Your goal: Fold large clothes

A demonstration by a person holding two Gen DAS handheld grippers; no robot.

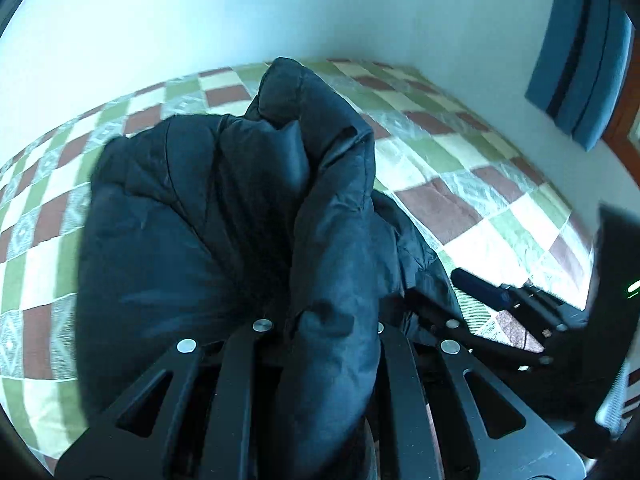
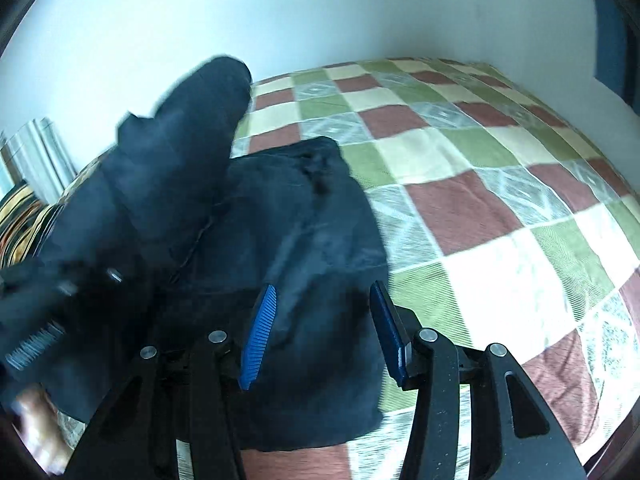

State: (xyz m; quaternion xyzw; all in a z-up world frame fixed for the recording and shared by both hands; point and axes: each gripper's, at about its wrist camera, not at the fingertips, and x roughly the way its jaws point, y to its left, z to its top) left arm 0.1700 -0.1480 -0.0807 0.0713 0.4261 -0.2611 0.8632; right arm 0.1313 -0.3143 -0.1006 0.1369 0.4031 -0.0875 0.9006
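Note:
A black puffer jacket (image 2: 304, 240) lies on a checkered bedspread (image 2: 500, 200). My left gripper (image 1: 328, 320) is shut on a thick fold of the jacket (image 1: 224, 208) and holds it raised above the bed; its fingertips are hidden by the fabric. In the right wrist view that lifted part (image 2: 180, 152) rises at the left, blurred. My right gripper (image 2: 324, 328) is open, its blue pads (image 2: 260, 336) spread over the jacket's near part, holding nothing. It also shows at the right of the left wrist view (image 1: 500, 312).
The bed reaches a pale wall (image 2: 320, 12) at the back. A blue curtain (image 1: 580, 60) hangs at the right. A striped cloth (image 2: 20, 216) lies at the bed's left edge. The bedspread lies bare to the right of the jacket.

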